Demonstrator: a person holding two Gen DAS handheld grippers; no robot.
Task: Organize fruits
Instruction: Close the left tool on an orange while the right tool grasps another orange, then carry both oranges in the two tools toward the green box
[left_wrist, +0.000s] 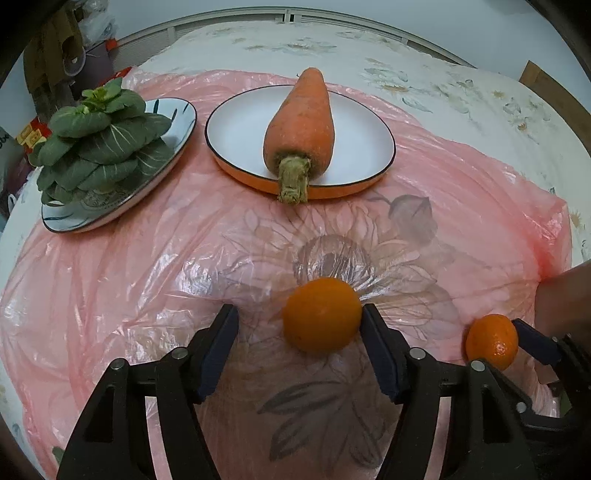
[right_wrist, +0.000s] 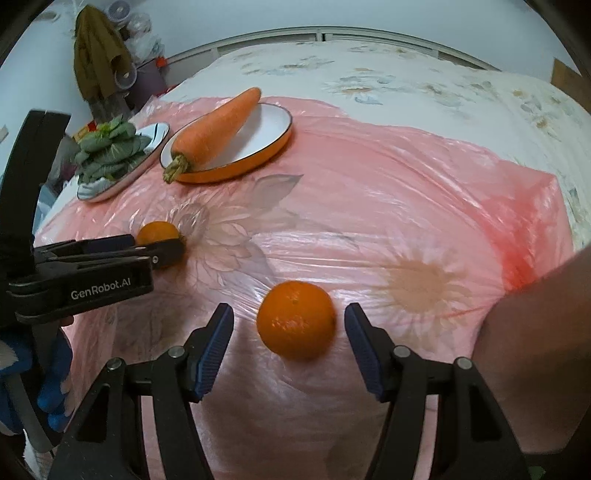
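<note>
Both tongs (left_wrist: 299, 325) (right_wrist: 289, 325) low, jaws spread.

A pale wall (right_wrist: 258, 14) rises behind the flowered bedspread (right_wrist: 424, 85) — a brown coat (right_wrist: 96, 59) hangs left.

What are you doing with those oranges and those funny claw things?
A person is sorting food on a pink plastic sheet with a gripper in each hand. The left gripper is open around one orange, and the right gripper is open around the other orange. Neither orange is squeezed or lifted yet; both sit on the sheet. Farther back, a carrot lies on a white plate, and leafy greens sit on another plate.
</note>
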